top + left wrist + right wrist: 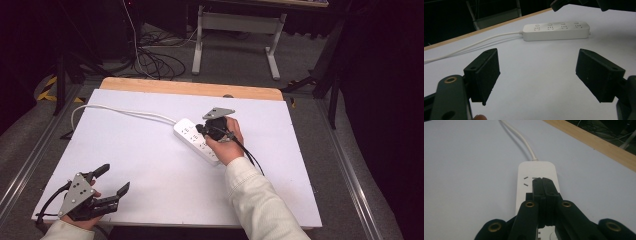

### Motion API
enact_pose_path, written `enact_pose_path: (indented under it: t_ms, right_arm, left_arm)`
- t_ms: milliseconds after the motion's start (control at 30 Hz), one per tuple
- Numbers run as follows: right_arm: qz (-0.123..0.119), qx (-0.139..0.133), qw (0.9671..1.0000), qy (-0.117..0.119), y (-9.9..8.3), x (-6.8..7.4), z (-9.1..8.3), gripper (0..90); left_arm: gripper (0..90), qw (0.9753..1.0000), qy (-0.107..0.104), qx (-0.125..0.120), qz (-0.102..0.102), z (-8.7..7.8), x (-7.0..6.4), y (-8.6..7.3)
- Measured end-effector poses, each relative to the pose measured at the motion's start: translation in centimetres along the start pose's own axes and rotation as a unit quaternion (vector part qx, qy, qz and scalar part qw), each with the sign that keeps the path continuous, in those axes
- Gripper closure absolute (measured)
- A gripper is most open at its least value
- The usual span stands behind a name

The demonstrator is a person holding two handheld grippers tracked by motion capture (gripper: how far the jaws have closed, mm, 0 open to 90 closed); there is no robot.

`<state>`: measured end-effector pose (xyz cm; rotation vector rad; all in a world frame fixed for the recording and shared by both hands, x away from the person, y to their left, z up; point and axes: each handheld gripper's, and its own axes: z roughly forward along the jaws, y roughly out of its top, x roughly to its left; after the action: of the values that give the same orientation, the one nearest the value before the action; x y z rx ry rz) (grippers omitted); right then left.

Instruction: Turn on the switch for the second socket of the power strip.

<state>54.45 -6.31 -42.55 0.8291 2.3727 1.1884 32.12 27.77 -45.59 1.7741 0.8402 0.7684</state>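
A white power strip (192, 138) lies slanted on the white table top (150, 175), its white cable (120, 111) running off to the far left. My right gripper (201, 129) is shut, its tips low over the strip's cable end. In the right gripper view the closed right gripper (542, 180) points along the power strip (524, 192) beside a socket, with nothing seen between the jaws; the cable (521, 140) leads away ahead. My left gripper (112, 180) stands open near the front left corner. The left gripper (541, 75) faces the power strip (556, 31) from a distance, holding nothing.
A wooden edge (190, 87) borders the table's far side. Beyond it, loose cables (155, 62) lie on the grey floor beside a white table frame (235, 30). Black stands (325, 75) flank the table on both sides.
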Motion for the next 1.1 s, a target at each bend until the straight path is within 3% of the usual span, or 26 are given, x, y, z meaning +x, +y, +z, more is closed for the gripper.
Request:
enact_pose_path:
  t_ms: [400,1100]
  right_arm:
    - [0.013,0.019,0.9996,-0.013,-0.7,-0.8,1.8,90.0]
    - [0.044,0.044,0.9978,-0.020,-1.3,-1.4,3.2,90.0]
  left_arm:
    - [19.9,1.0000,-0.002,0.001,0.001,0.0,0.0,0.0]
    - [20.0,1.0000,-0.003,0.002,0.000,0.1,0.0,0.0]
